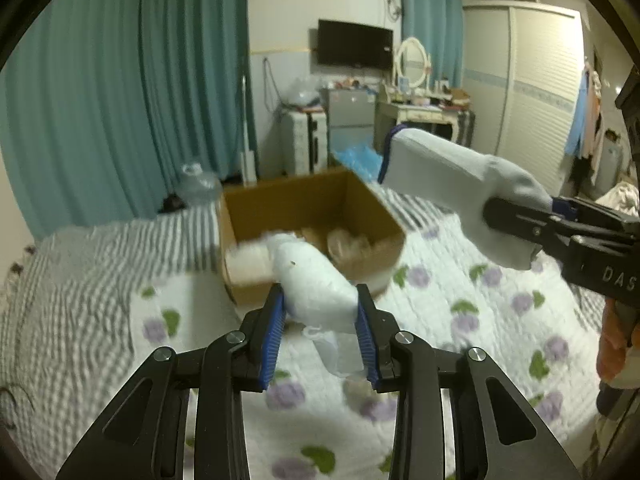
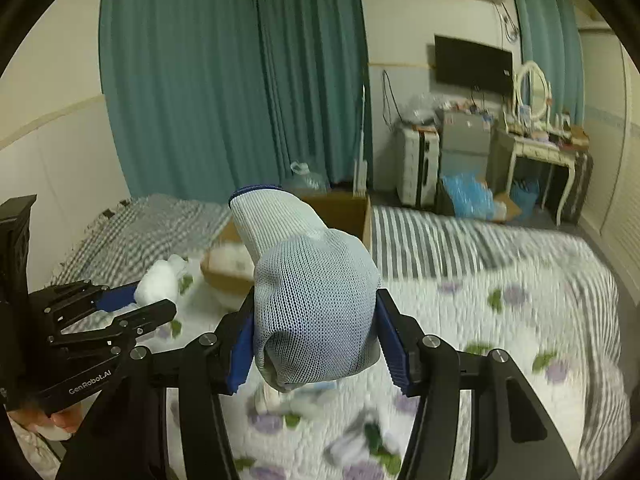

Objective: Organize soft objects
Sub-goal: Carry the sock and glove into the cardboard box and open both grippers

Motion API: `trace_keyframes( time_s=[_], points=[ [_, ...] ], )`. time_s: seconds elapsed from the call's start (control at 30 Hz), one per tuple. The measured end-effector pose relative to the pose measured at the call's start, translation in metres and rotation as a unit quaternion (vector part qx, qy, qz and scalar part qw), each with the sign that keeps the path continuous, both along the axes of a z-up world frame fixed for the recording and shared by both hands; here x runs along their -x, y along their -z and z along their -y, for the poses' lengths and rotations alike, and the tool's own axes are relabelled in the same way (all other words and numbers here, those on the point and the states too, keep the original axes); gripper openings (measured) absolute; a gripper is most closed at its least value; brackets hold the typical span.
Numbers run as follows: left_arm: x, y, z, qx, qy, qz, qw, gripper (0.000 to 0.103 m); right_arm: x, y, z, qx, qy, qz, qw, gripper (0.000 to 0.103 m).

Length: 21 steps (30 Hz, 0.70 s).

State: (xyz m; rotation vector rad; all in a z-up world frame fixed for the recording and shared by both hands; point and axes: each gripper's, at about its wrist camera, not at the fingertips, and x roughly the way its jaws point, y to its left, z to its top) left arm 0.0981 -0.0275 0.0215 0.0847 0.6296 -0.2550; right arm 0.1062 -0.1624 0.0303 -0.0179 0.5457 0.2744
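Observation:
My left gripper (image 1: 320,300) is shut on a white fluffy wad in thin plastic (image 1: 312,284) and holds it above the bed, just in front of an open cardboard box (image 1: 360,196). My right gripper (image 2: 316,312) is shut on a grey-white knit glove with a blue cuff (image 2: 312,292), held in the air to the right of the box. The glove (image 1: 452,176) and right gripper (image 1: 516,224) also show in the left wrist view. The left gripper (image 2: 152,300) with its wad (image 2: 158,282) shows in the right wrist view. The box (image 2: 344,208) holds several soft pale items.
The bed has a white quilt with purple flowers (image 1: 460,320) and a grey striped blanket (image 1: 80,272). Small soft items lie on the quilt near me (image 2: 360,440). Teal curtains (image 1: 120,100), a dresser with mirror (image 1: 412,80) and a wardrobe (image 1: 532,88) stand beyond the bed.

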Motion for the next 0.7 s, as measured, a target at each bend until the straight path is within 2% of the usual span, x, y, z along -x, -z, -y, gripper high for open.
trace_keyframes(
  time_s=[0.17, 0.23, 0.33, 0.43, 0.6, 0.7],
  points=[
    [-0.034, -0.025, 0.0, -0.009, -0.005, 0.026, 0.9996, 0.033, -0.039, -0.022, -0.016, 0.002, -0.009, 0.02, 1.0, 0.054],
    [-0.056, -0.031, 0.0, -0.027, -0.011, 0.04, 0.9988, 0.033, -0.059, -0.023, -0.023, 0.005, -0.011, 0.022, 1.0, 0.054],
    [-0.089, -0.029, -0.001, -0.037, -0.02, 0.036, 0.9984, 0.033, -0.095, -0.019, -0.033, 0.005, -0.006, 0.011, 1.0, 0.054],
    [-0.127, -0.017, 0.0, -0.052, -0.029, 0.03, 0.9978, 0.033, -0.133, -0.005, -0.039, -0.002, -0.004, -0.011, 1.0, 0.054],
    [-0.186, 0.023, -0.006, -0.049, -0.031, -0.007, 0.9983, 0.034, -0.192, 0.037, -0.044, -0.025, 0.005, -0.061, 0.998, 0.054],
    [-0.206, 0.042, -0.008, -0.05, -0.021, -0.013, 0.9985, 0.036, -0.21, 0.055, -0.046, -0.02, -0.001, -0.067, 0.998, 0.054]
  ],
)
